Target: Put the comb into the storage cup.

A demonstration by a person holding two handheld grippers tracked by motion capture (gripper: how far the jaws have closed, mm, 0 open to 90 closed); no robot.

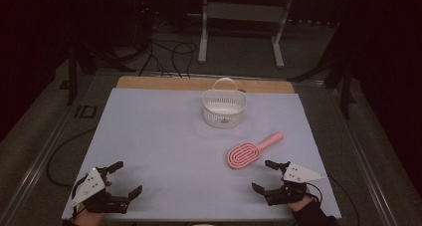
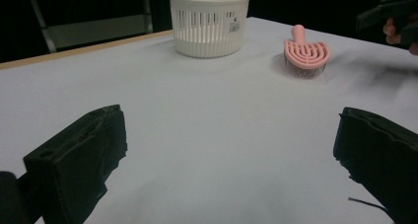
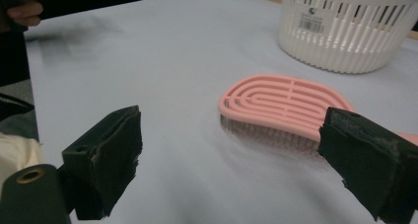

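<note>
— Looking down from the high view, what do we have around the pink brush [image 1: 247, 154]?

— We see one white slotted basket [image 1: 224, 108] with a hoop handle, standing upright farther back on the pale sheet that covers the table [image 1: 159, 141]. It sits well apart from the brush. Nothing lies between the brush and our right tongs [image 1: 267, 175], so the way is free.

— And our count?

— One brush, one basket, two tongs. Behind the table we see cables on the floor and a white frame.

— Where does the brush lie, and which way does it point?

— It lies bristles down on the right half of the table, nearer us than the basket. Its long axis runs on a slant: the handle points away from us and to the right, and the oval head comes toward us and to the left, near our right tongs.

— How do our tongs stand?

— Our left tongs [image 1: 123, 178], at the near left corner, are spread wide and hold nothing. Our right tongs are spread wide too; in the right gripper view the brush head [image 3: 283, 105] sits just past the jaws, untouched.
</note>
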